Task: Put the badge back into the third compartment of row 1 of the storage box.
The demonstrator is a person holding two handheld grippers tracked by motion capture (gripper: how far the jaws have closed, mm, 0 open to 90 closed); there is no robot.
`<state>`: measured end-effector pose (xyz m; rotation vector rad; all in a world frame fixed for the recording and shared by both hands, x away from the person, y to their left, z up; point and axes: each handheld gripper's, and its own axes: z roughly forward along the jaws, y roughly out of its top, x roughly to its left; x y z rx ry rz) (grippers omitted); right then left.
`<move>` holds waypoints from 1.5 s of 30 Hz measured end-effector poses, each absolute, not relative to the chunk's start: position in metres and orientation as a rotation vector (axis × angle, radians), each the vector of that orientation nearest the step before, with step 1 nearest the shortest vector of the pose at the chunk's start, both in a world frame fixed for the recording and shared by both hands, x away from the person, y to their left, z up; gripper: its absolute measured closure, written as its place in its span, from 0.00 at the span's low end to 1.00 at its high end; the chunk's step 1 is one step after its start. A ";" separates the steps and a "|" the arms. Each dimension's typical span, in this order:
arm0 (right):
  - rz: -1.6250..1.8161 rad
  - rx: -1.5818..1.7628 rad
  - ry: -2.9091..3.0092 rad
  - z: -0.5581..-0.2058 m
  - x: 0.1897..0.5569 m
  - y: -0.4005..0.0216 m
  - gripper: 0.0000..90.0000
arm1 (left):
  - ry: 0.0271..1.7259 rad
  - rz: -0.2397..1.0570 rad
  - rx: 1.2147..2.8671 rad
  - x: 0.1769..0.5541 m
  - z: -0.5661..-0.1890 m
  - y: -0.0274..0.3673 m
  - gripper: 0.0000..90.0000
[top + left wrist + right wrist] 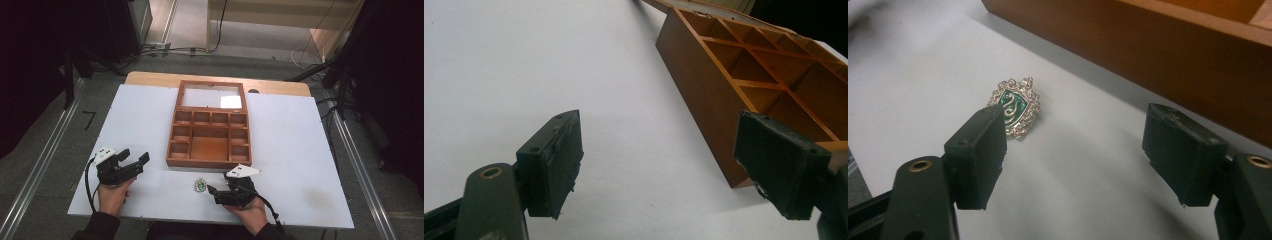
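- Step in hand: approach. The right claw [214,192], jaws apart and empty, sits near the badge [1015,105] on the desk [290,165], before the wooden box [210,132].
- Next move: centre both jaws around the badge, then close.
- The left claw [135,159] is open, idle.

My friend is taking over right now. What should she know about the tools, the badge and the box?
Left tool: open, holding nothing, at the table's left.
Right tool: open, nothing gripped, aimed at the badge.
Badge: flat on the white table, just in front of the box, not between the pads.
Box: lid open, compartments look empty.
Done: nothing picked up yet.
Left: likely grab the badge and put it in the box.
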<state>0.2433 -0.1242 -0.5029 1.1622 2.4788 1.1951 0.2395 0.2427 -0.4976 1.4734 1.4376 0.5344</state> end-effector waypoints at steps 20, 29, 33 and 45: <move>1.204 1.150 2.512 -0.505 0.249 -0.103 0.38 | 1.436 0.534 1.482 0.240 -0.498 0.242 0.22; 1.198 1.136 2.530 -0.507 0.249 -0.097 0.47 | 1.437 0.536 1.483 0.240 -0.498 0.242 0.22; 1.189 1.124 2.541 -0.508 0.249 -0.094 0.50 | 1.436 0.534 1.485 0.240 -0.498 0.242 0.22; 1.180 1.096 2.556 -0.509 0.249 -0.089 0.59 | 1.434 0.532 1.485 0.240 -0.498 0.241 0.22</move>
